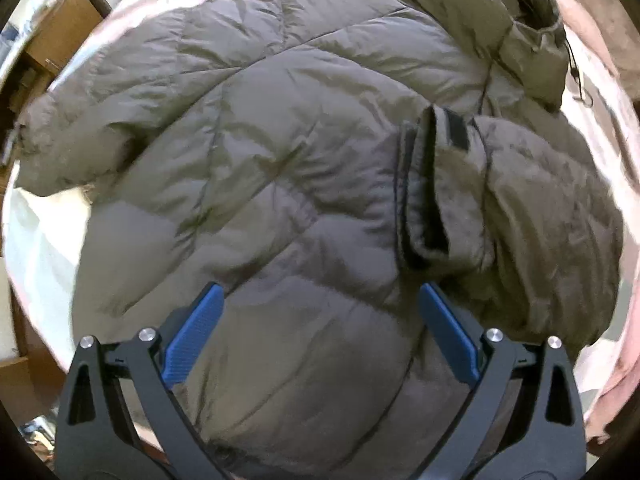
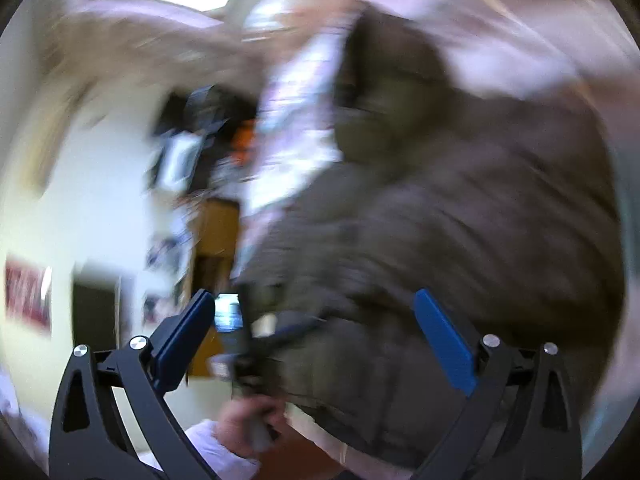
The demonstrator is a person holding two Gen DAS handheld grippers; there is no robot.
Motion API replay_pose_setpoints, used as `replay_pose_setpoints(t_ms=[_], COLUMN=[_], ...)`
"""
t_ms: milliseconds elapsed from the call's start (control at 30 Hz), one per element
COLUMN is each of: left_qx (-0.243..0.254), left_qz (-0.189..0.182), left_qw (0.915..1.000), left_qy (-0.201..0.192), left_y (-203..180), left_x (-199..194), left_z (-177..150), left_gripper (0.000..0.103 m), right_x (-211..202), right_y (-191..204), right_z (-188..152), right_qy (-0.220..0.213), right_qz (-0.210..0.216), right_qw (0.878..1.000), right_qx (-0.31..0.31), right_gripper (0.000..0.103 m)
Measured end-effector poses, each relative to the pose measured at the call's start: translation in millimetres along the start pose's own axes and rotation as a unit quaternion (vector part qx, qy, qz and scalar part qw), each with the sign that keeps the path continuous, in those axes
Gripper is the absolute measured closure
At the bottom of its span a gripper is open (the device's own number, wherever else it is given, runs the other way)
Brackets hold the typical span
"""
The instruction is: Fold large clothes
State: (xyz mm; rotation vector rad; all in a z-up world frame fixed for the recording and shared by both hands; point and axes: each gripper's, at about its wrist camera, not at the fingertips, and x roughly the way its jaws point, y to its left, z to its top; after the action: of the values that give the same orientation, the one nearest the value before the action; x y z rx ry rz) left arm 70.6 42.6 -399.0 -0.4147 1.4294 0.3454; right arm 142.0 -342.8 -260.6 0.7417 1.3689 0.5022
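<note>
A large olive-grey puffer jacket (image 1: pixel 256 168) lies spread on a bed with a white and pink sheet (image 1: pixel 36 248). Its right sleeve (image 1: pixel 520 216) is folded across the body, the cuff (image 1: pixel 432 188) pointing toward me. The other sleeve (image 1: pixel 80 136) stretches out to the left. The hood (image 1: pixel 520 28) lies at the top right. My left gripper (image 1: pixel 320 300) is open and empty just above the jacket's lower body. The right wrist view is heavily blurred; my right gripper (image 2: pixel 316 308) is open and empty beside the jacket (image 2: pixel 460 220).
Wooden furniture (image 1: pixel 60 36) stands beyond the bed at the upper left. In the right wrist view the person's hand (image 2: pixel 248 420) holds the other gripper's handle at the bottom, with a pale wall (image 2: pixel 88 184) and cluttered shelves (image 2: pixel 208 216) on the left.
</note>
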Motion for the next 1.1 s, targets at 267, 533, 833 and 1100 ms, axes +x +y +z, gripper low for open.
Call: replay_pose_setpoints(t_ms=[267, 533, 833, 1100], left_qx=[0.038, 0.079, 0.087, 0.106], left_qz=[-0.084, -0.117, -0.077, -0.149], left_qw=[0.9942, 0.9898, 0.9929, 0.9831], left_qy=[0.055, 0.021, -0.026, 0.014], left_y=[-54, -92, -79, -83], left_x=[63, 36, 6, 9], left_z=[51, 100, 115, 84], left_gripper=[0.023, 0.084, 0.096, 0.010], right_x=[-18, -11, 19, 39], right_y=[-115, -128, -109, -128], right_z=[-61, -81, -73, -49], right_qy=[-0.010, -0.017, -0.028, -0.044], right_qz=[-0.093, -0.059, -0.062, -0.020], right_qw=[0.977, 0.970, 0.977, 0.966], right_qx=[0.194, 0.235, 0.201, 0.255], right_gripper=[0.003, 0.003, 0.003, 0.003])
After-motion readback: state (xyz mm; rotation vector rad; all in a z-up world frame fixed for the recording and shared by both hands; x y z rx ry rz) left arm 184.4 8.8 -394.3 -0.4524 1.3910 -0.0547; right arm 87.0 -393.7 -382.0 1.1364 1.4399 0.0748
